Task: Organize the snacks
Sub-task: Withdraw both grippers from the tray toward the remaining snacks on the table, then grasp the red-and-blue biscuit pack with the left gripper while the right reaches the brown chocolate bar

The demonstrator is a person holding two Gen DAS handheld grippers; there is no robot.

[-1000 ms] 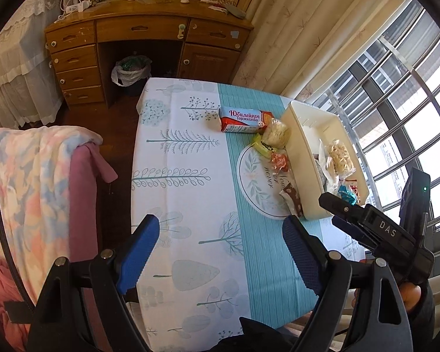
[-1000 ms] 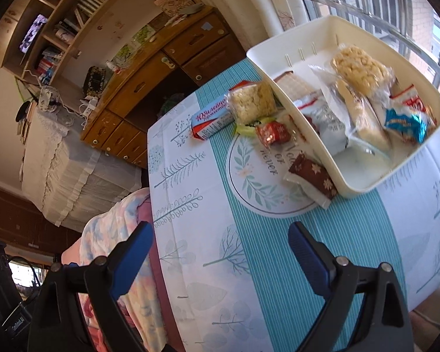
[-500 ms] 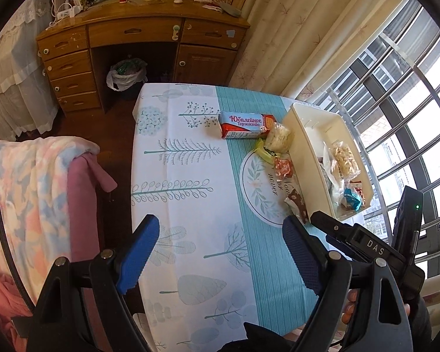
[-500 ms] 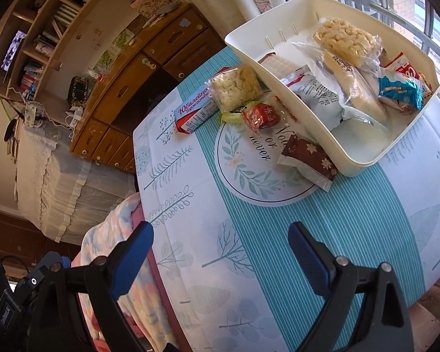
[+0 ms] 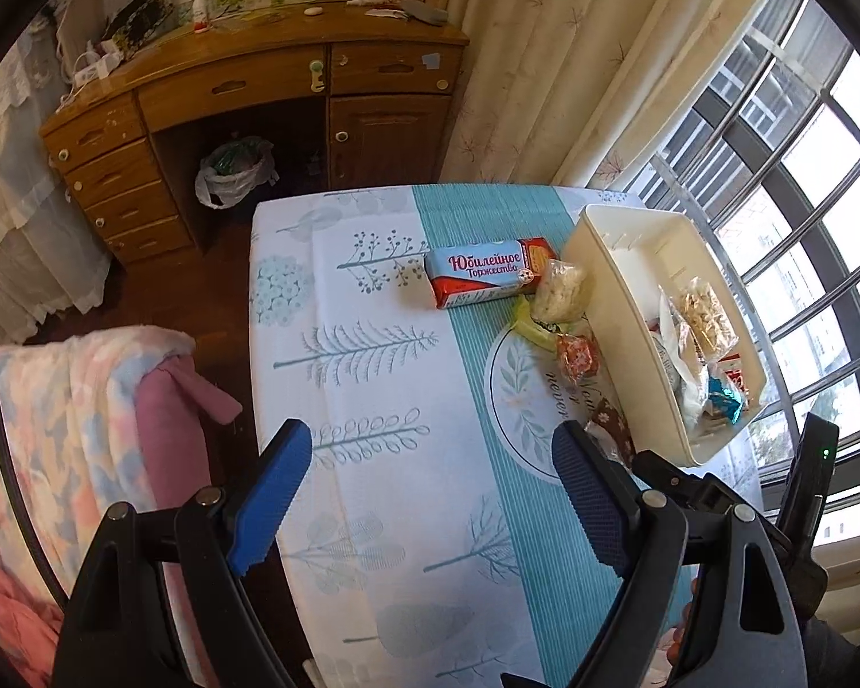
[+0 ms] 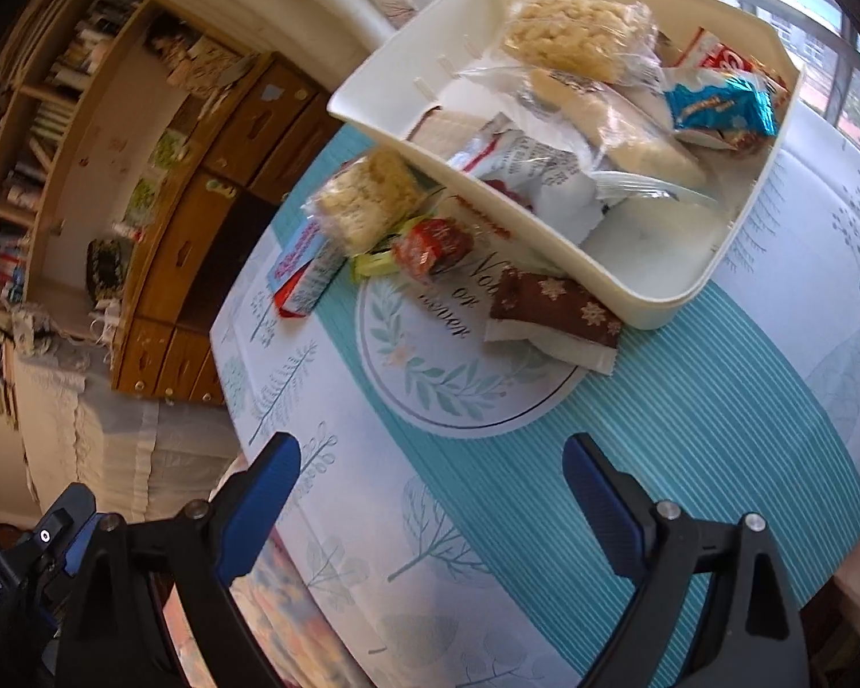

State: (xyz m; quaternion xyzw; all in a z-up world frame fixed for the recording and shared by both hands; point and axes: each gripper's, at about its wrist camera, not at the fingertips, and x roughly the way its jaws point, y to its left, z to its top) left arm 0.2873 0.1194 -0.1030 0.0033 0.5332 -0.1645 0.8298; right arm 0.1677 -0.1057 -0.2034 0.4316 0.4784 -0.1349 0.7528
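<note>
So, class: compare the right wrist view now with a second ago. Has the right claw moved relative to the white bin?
Yes. The right claw has come closer to the white bin, which now looks larger and nearer; the brown snowflake bar does too.

My left tool (image 5: 433,493) and right tool (image 6: 430,499) wear blue pads on black. The counter (image 5: 372,401) cloth is white with grey-blue trees and a teal striped band. At one o'clock sit a cream bin (image 6: 688,286), a brown snowflake-printed bar (image 6: 556,304) and a red-and-blue biscuit pack (image 5: 487,278).
</note>
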